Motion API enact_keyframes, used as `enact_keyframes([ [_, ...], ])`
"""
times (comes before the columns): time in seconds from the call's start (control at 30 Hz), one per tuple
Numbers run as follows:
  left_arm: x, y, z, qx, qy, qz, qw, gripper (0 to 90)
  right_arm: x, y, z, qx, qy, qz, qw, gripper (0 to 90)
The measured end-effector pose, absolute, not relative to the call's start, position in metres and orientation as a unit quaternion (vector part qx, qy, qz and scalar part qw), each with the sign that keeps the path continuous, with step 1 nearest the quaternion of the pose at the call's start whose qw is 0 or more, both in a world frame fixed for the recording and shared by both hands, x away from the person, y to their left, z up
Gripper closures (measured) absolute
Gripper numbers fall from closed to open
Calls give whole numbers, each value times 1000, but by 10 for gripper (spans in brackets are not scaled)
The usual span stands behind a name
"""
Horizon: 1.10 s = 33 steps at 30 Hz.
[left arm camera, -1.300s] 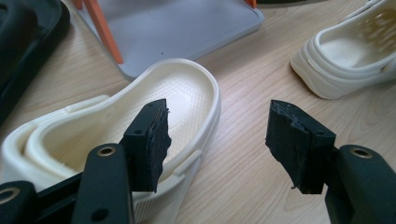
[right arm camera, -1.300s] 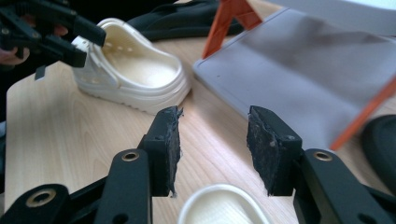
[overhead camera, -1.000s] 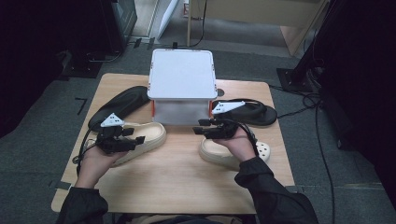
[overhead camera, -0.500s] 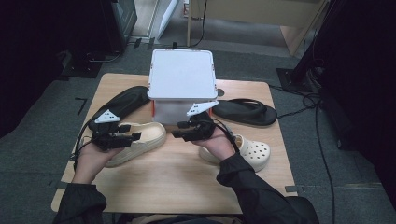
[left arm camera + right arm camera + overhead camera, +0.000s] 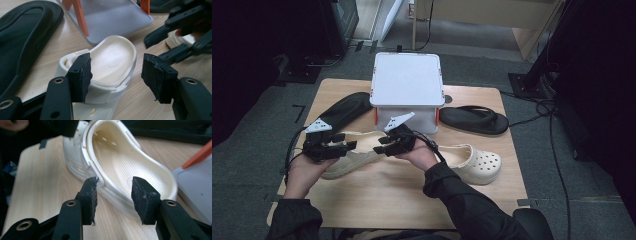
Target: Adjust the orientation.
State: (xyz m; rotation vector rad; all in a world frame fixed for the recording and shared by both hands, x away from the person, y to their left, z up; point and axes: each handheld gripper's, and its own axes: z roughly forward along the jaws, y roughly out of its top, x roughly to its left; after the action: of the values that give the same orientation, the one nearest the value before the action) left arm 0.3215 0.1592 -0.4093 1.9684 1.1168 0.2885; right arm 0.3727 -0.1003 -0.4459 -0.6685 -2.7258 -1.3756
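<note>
A cream clog [image 5: 357,150] lies left of centre on the wooden table [image 5: 377,195], its heel toward the box. My left gripper [image 5: 348,146] hovers over its toe end, open, the jaws set wide either side of the clog [image 5: 115,56] with nothing held. My right gripper [image 5: 382,145] reaches across from the right and is open too; its jaws stand either side of the clog's side rim [image 5: 100,173] without closing on it. In the left gripper view the right gripper [image 5: 175,37] shows at upper right. A second cream clog [image 5: 474,162] lies to the right.
A white lidded box [image 5: 407,80] with orange clips stands at the table's back centre. One black sandal [image 5: 344,110] lies left of it, another black sandal [image 5: 474,120] on its right. The person's forearms come in from the near edge.
My right gripper has swung left from the right clog to the left clog, next to the left gripper. The left gripper shifted slightly toward the person.
</note>
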Motion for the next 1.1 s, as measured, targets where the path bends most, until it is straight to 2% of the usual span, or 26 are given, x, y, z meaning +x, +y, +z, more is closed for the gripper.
enact_keyframes([
  [0.4, 323, 163, -409, 780, 448, 114, 422, 407, 379, -63, -470, -159, -901, -404, 11, 547],
  [0.5, 324, 164, -409, 780, 448, 114, 422, 407, 379, -58, -476, -147, -907, -395, -4, 560],
  [0.6, 324, 165, -409, 778, 450, 113, 425, 407, 379, -59, -476, -139, -907, -397, 6, 597],
  [0.63, 324, 165, -410, 778, 450, 113, 425, 407, 380, -63, -476, -143, -905, -399, 31, 657],
  [0.73, 324, 166, -409, 776, 450, 109, 428, 407, 380, -66, -475, -141, -905, -398, 48, 700],
  [0.77, 324, 166, -408, 772, 450, 103, 436, 406, 378, -68, -474, -137, -908, -392, 62, 755],
  [0.93, 323, 165, -406, 769, 446, 101, 446, 407, 367, -78, -471, -155, -906, -390, 56, 816],
  [1.1, 324, 163, -408, 775, 446, 103, 436, 407, 350, -92, -470, -174, -905, -385, 48, 827],
])
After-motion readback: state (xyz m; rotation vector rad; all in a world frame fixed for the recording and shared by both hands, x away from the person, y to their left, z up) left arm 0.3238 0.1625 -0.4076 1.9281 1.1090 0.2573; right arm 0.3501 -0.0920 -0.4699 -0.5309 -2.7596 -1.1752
